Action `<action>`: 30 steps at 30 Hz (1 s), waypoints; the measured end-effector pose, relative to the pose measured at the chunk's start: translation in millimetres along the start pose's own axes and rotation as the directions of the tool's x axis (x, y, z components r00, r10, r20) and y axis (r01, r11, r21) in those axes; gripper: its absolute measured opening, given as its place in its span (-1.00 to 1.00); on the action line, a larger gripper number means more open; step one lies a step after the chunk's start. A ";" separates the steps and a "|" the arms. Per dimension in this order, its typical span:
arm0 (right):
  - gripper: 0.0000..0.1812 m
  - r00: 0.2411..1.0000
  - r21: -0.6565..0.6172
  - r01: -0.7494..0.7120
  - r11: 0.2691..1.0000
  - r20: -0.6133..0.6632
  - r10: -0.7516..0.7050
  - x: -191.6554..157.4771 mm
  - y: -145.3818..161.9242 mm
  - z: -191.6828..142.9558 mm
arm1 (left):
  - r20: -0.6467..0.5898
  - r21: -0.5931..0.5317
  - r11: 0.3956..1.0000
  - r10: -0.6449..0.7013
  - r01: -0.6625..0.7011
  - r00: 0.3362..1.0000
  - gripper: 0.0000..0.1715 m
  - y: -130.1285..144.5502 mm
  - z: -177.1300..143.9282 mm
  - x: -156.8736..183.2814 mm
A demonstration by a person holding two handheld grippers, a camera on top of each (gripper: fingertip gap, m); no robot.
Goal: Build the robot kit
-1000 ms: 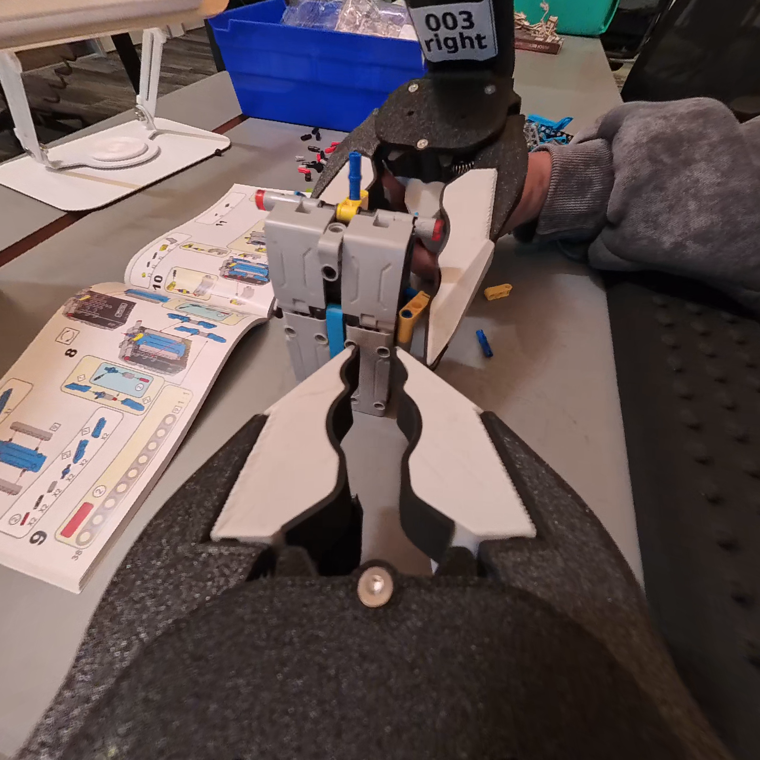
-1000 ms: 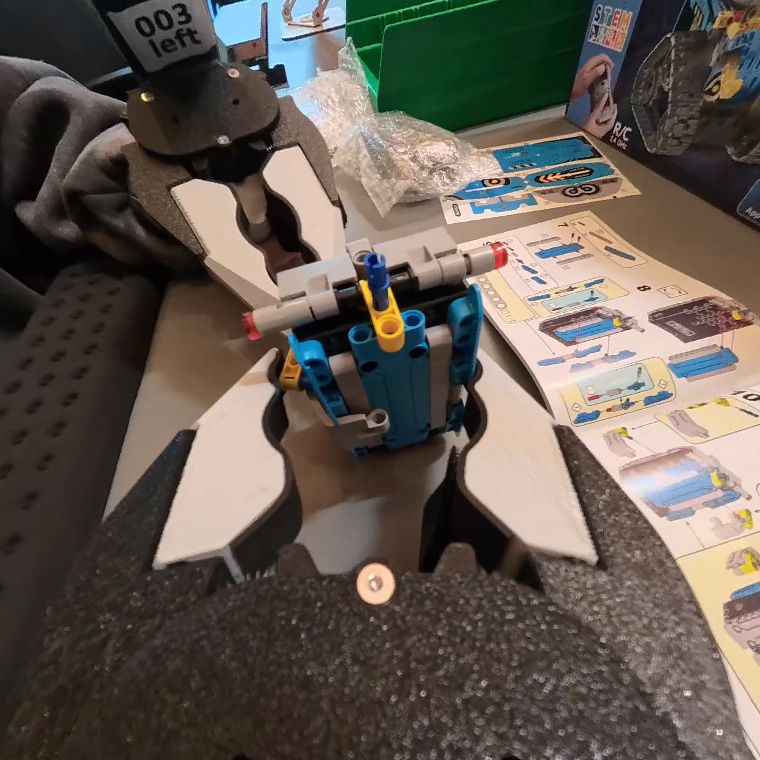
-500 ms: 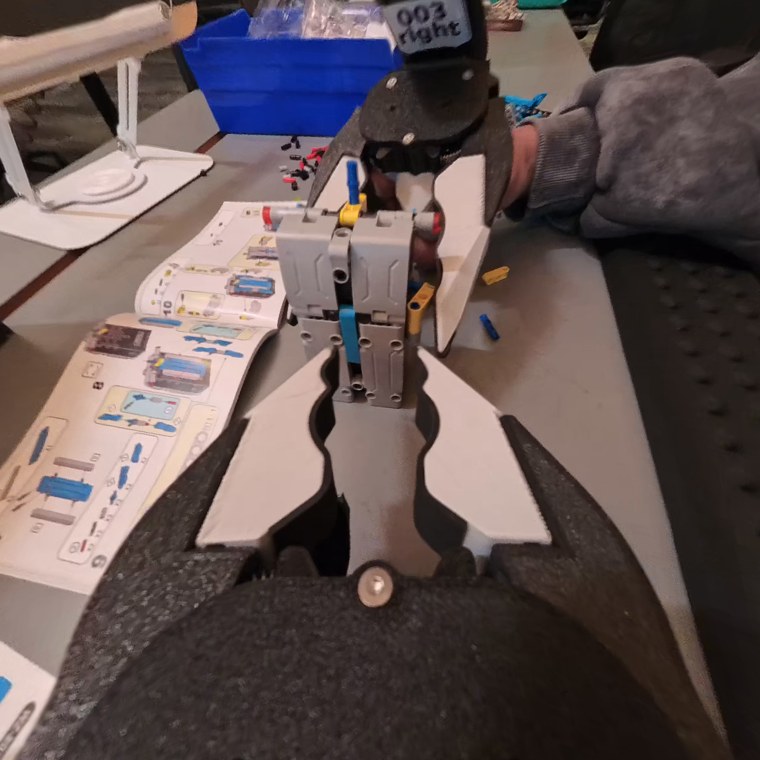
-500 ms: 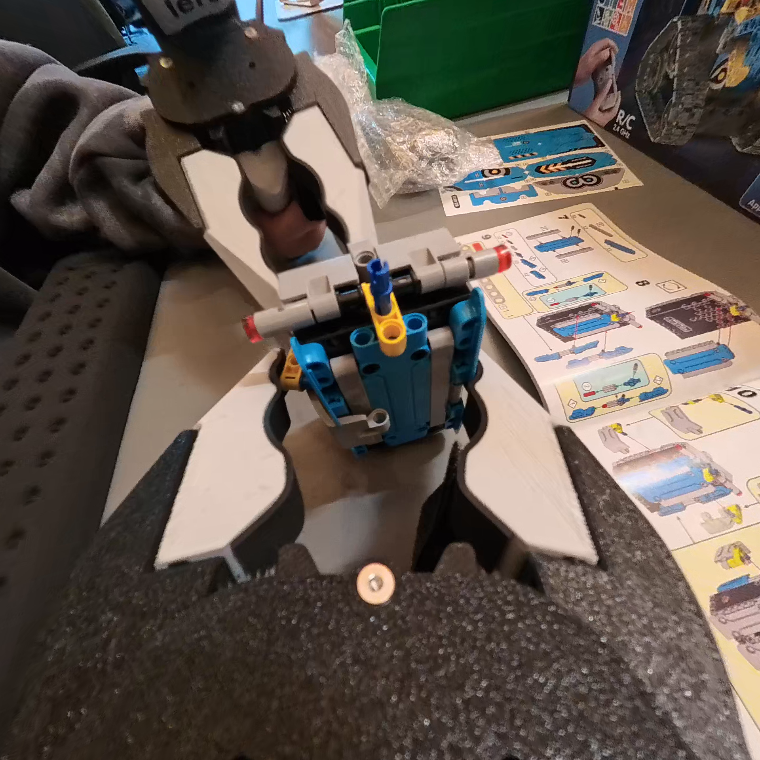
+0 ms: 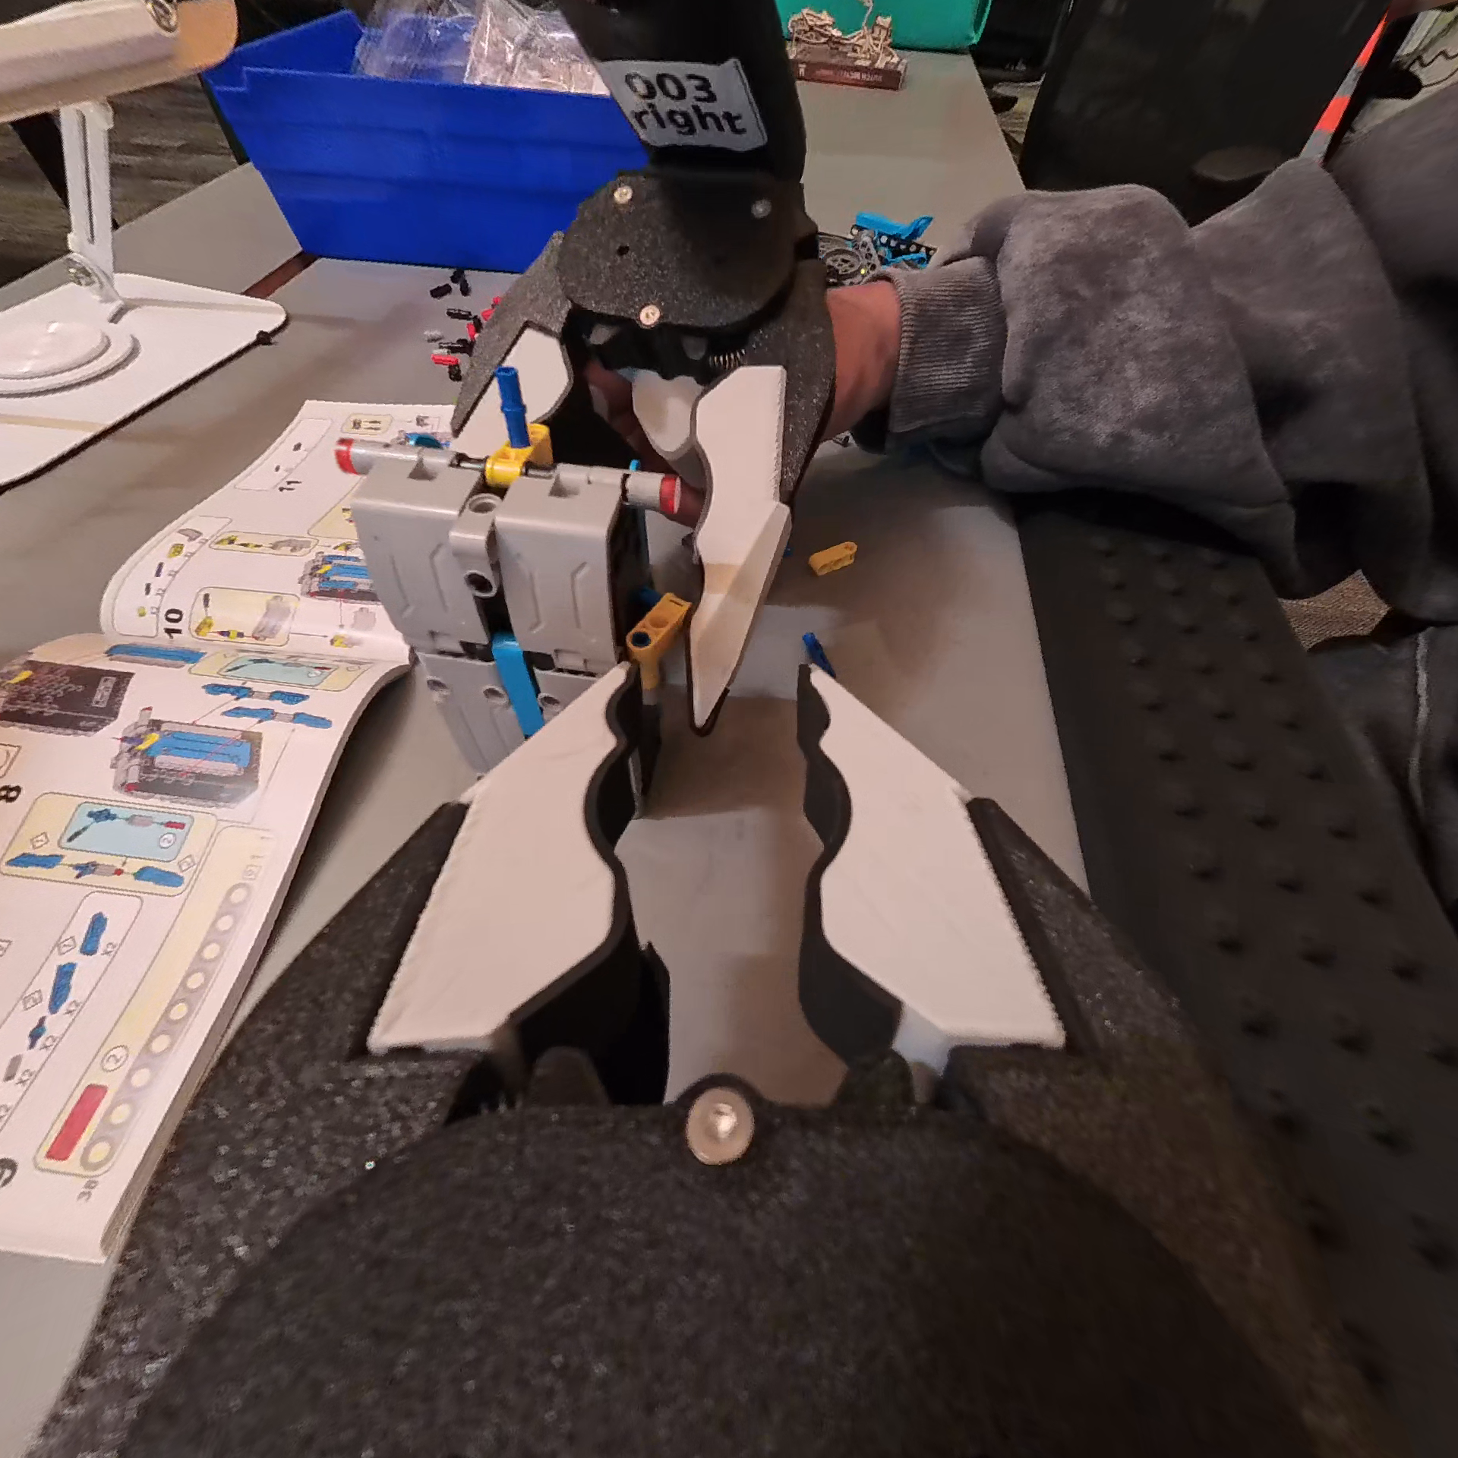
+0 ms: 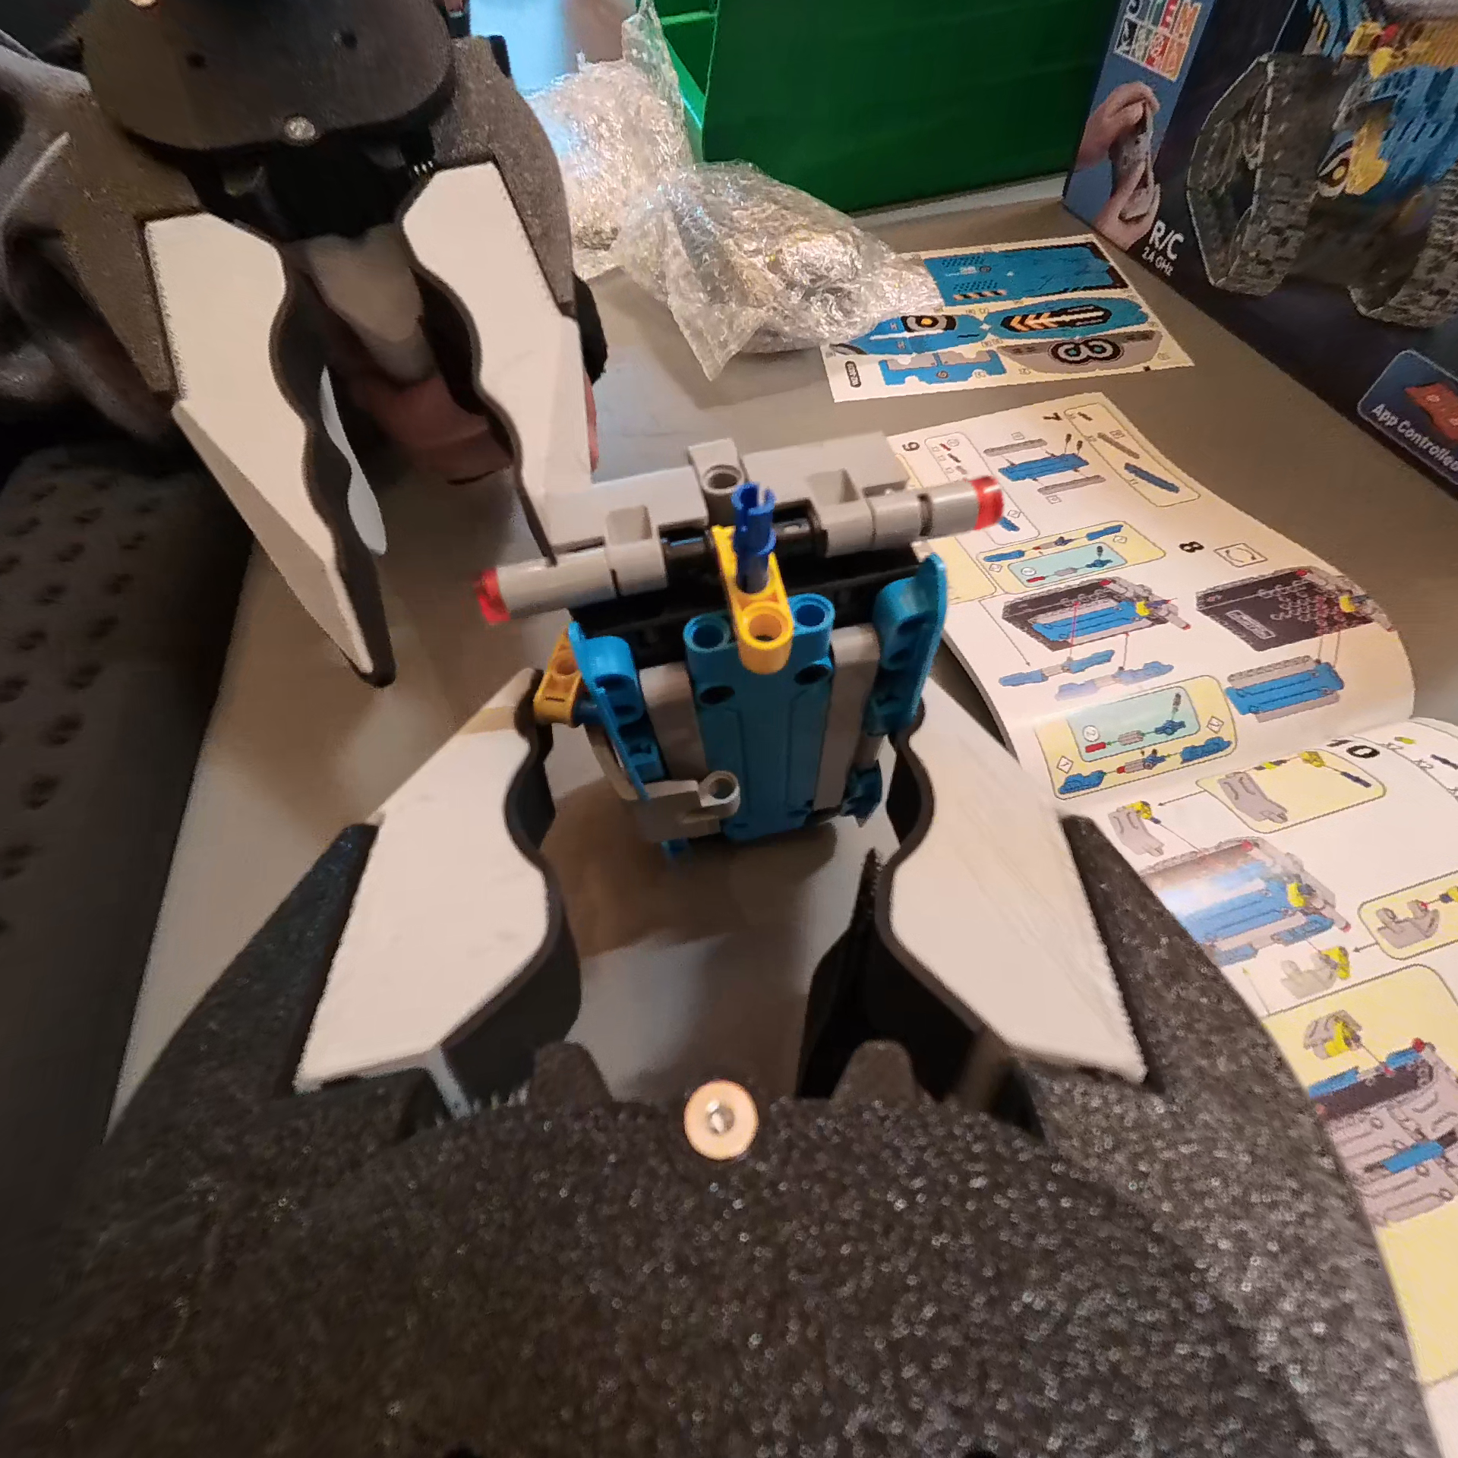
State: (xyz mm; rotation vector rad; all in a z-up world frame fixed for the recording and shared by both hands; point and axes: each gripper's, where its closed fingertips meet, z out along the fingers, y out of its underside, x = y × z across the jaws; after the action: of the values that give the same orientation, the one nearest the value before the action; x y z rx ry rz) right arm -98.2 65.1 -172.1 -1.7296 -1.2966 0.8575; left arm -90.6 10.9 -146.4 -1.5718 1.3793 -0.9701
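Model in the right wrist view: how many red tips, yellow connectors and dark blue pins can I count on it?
On the model:
red tips: 2
yellow connectors: 2
dark blue pins: 1
Total: 5

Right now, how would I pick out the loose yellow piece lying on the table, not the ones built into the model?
Start at the open instruction booklet and the grey and blue block model standing beside it. Look past the model, under the right gripper, to the bare table. The loose yellow connector lies flat there alone, unlike the yellow pieces fixed to the model.
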 end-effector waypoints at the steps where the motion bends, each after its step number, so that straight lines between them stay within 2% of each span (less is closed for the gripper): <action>1: -0.05 1.000 -0.005 0.007 1.000 -0.004 -0.007 0.3 0.7 -0.3 | 0.006 0.001 1.000 0.004 -0.004 1.000 -0.54 0.1 0.4 0.0; 7: -0.05 1.000 -0.011 0.005 1.000 -0.002 -0.005 0.8 1.3 -1.6 | 0.010 0.008 1.000 0.002 -0.002 1.000 -0.49 -0.1 4.5 3.0; 15: -0.05 0.999 -0.014 -0.014 1.000 0.037 0.015 -4.6 1.5 -1.2 | -0.028 0.018 1.000 0.015 -0.014 0.999 -0.59 -1.4 3.7 11.6; 19: -0.05 0.999 -0.018 -0.002 1.000 0.037 0.003 -4.2 2.0 -2.0 | -0.012 0.008 1.000 0.026 -0.026 1.000 -0.57 0.2 4.2 9.5; 30: -0.01 0.998 0.008 0.004 1.000 -0.055 -0.003 4.7 -1.6 -22.8 | 0.068 0.050 0.999 0.002 -0.005 0.998 -0.51 -0.2 -3.9 -14.0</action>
State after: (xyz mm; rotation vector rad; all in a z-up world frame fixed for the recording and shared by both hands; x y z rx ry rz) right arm -78.0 65.5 -160.5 -1.7320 -1.2576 0.8068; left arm -95.6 24.5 -145.2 -1.5505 1.3005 -0.9337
